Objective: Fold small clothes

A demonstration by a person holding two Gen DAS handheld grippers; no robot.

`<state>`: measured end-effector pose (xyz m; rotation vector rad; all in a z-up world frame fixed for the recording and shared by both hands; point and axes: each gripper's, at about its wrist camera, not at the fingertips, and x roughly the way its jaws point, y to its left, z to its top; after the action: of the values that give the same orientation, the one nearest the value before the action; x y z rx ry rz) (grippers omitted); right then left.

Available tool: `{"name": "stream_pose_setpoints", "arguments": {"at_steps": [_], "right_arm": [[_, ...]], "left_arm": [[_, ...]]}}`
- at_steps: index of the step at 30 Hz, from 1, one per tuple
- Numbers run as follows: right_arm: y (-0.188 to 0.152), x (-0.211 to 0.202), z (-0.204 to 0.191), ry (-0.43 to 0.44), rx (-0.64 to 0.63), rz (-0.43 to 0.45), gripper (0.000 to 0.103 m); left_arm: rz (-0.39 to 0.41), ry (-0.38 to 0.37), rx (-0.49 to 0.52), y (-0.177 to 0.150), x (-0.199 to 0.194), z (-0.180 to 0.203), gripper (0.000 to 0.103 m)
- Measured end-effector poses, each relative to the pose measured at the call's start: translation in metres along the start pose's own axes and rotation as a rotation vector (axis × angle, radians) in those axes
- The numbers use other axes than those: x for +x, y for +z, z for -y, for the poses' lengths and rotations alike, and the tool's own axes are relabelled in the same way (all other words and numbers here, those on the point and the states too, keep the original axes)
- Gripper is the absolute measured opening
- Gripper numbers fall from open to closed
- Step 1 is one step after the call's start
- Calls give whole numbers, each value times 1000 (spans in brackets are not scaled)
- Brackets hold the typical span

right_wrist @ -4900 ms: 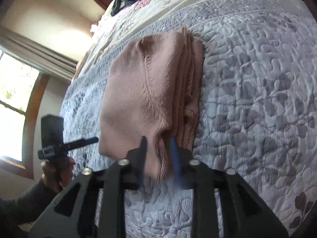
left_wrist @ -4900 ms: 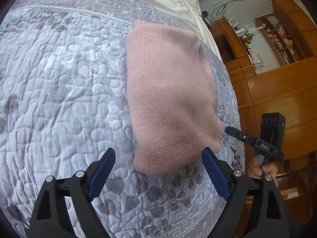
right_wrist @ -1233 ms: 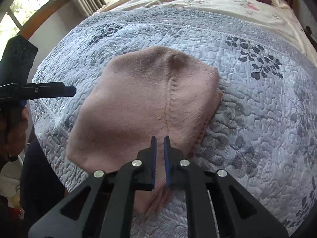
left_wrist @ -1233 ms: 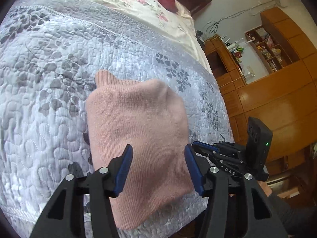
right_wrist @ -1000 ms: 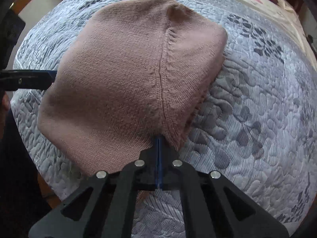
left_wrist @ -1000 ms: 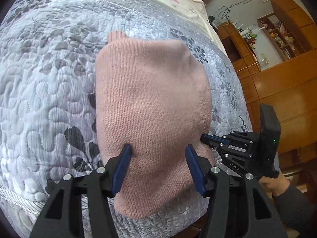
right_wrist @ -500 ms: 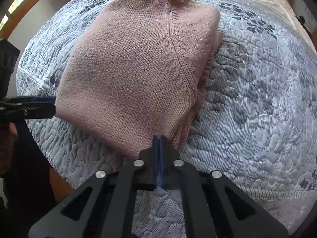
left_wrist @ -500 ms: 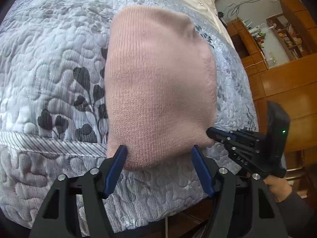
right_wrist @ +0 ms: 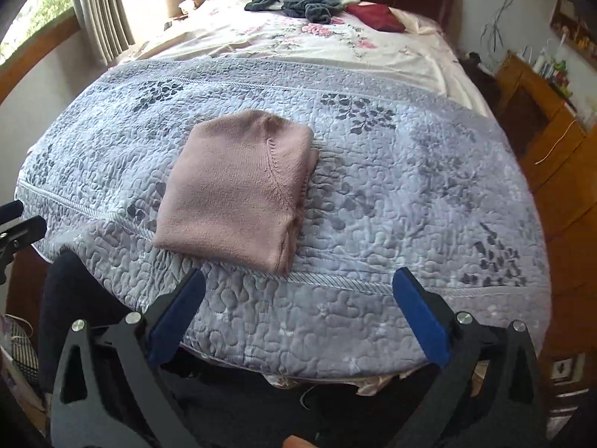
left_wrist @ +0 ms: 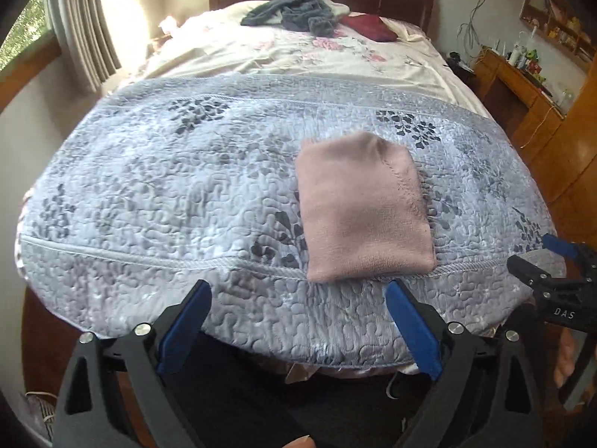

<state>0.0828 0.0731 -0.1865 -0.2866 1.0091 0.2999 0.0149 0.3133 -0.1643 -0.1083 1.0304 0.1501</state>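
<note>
The pink knit garment lies folded into a compact rectangle on the bed's grey quilt, so this fold looks finished. Both tools hang clear, holding nothing: the left tool has its jaws wide apart, the garment ahead and slightly right; the right tool likewise spread, garment ahead-left. Next probably means fetching another piece.

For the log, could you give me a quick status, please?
Left gripper open, right gripper open. Folded pink knitted garment on grey quilted bedspread. Nothing obstructing.
</note>
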Motion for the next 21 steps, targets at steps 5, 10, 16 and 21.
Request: {"name": "stream_pose_setpoints", "arguments": {"at_steps": [5, 10, 16, 21], "right_arm": [[-4, -67, -6, 33, 11, 49, 100], [-1, -127, -17, 0, 12, 103, 100], [-4, -172, -25, -15, 12, 146, 100], [-8, -194, -30, -15, 12, 180, 100]], "left_arm": [[16, 5, 48, -5, -56, 11, 95], [57, 1, -10, -12, -100, 10, 95], [101, 13, 15, -20, -136, 20, 95], [116, 10, 9, -23, -151, 27, 95]]}}
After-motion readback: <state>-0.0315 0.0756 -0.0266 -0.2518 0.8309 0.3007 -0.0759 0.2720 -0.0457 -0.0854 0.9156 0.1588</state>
